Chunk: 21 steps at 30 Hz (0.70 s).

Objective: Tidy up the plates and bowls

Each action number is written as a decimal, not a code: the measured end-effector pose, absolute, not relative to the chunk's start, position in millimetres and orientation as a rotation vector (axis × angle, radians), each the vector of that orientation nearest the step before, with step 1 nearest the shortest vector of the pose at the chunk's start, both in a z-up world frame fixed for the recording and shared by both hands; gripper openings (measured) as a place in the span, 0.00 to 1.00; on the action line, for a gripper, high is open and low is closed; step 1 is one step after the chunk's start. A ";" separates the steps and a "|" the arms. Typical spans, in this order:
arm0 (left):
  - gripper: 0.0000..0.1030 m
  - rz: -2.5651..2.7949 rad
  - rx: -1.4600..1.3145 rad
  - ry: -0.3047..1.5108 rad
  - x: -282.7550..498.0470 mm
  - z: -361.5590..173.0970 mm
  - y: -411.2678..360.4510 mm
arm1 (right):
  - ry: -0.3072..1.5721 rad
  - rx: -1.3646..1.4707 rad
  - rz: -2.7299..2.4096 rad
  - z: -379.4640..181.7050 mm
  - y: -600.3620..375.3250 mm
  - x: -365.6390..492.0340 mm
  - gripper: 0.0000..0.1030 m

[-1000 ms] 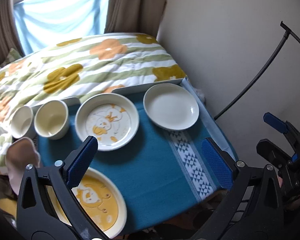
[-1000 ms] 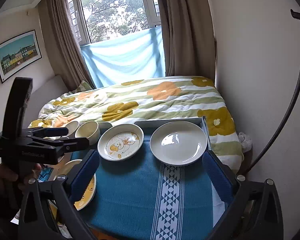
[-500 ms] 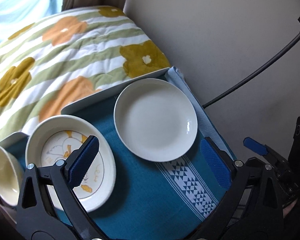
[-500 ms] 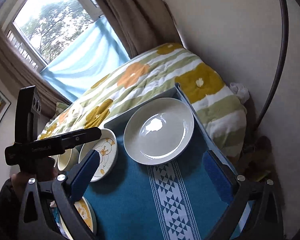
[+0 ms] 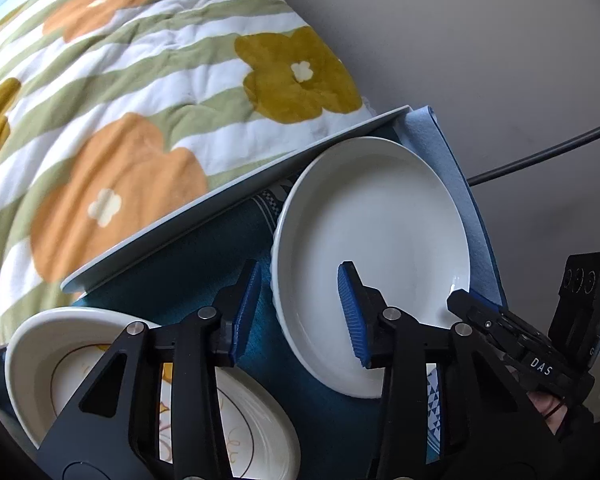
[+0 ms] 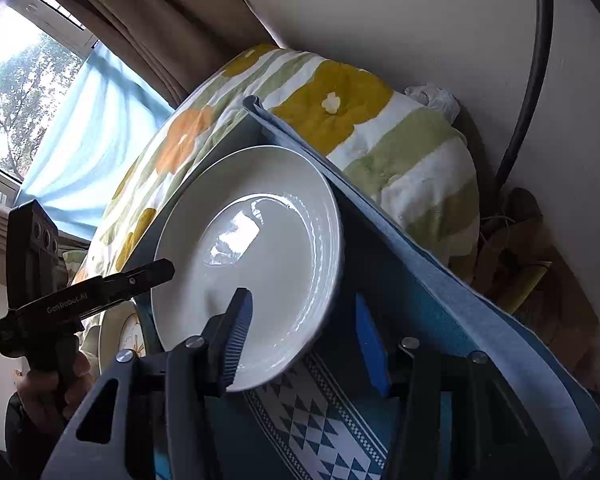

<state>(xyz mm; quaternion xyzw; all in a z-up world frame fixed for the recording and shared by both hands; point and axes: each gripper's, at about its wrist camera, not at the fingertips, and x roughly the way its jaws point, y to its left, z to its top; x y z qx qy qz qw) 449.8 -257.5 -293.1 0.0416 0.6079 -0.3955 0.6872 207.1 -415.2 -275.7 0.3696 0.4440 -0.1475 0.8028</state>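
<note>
Left wrist: white plate's (image 5: pixel 384 220) rim sits between left gripper (image 5: pixel 298 308) fingers.

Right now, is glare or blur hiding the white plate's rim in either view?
Right wrist view: window glare sits on the white plate centre, rim stays readable. Left wrist view: no glare on the plate; the quilt looks soft, and fisheye bends the tray edge.

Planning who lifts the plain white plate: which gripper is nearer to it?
Too close to call. The left gripper straddles the white plate's left rim; the right gripper straddles its right rim. Both open.
</note>
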 end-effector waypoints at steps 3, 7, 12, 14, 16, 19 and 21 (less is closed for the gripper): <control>0.28 -0.880 0.095 1.367 452.9 -297.4 -257.5 | 0.965 0.786 -0.320 -281.7 -415.4 214.1 0.32; 0.19 -0.856 0.136 1.350 451.2 -300.3 -257.8 | 0.960 0.791 -0.346 -286.9 -417.1 217.5 0.24; 0.18 -0.866 0.177 1.325 445.0 -298.1 -260.9 | 0.952 0.779 -0.363 -287.9 -420.7 218.1 0.16; 0.18 -0.871 0.233 1.294 437.3 -294.5 -268.1 | 0.955 0.773 -0.358 -287.4 -420.9 218.9 0.16; 0.18 -0.851 0.318 1.248 428.5 -292.9 -274.6 | 0.963 0.743 -0.354 -285.9 -419.1 220.4 0.16; 0.18 -0.851 0.326 1.244 427.1 -291.4 -274.9 | 0.971 0.701 -0.349 -284.4 -417.2 222.1 0.16; 0.18 -0.853 0.316 1.244 427.6 -289.5 -273.7 | 0.965 0.690 -0.340 -282.4 -417.7 221.5 0.16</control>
